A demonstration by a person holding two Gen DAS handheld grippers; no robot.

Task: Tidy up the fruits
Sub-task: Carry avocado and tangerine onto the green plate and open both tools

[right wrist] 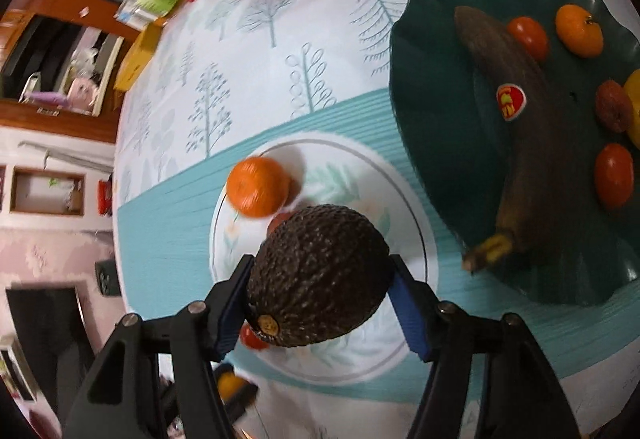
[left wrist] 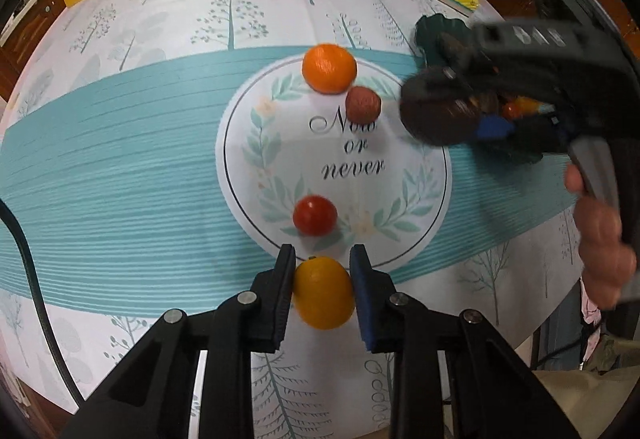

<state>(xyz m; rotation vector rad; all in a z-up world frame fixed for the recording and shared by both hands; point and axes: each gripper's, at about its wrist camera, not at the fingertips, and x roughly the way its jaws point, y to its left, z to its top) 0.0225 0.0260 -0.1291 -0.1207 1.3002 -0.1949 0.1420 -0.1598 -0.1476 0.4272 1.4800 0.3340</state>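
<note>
A tree-print cloth covers the worktop (left wrist: 160,119). Left gripper (left wrist: 322,259) jaws clamp a yellow citrus (left wrist: 323,293); right gripper (right wrist: 320,271) jaws grip the avocado (right wrist: 320,295) beside the green plate (right wrist: 432,111). Best lowered onto bare plate beside the banana (right wrist: 532,143).

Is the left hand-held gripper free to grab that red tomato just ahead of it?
Probably not yet. The left hand-held gripper is shut on a small orange citrus fruit, so its jaws are occupied. The tomato itself lies unobstructed just ahead on the tablecloth.

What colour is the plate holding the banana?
Dark green plate, scalloped rim; clearest in the right wrist view.
</note>
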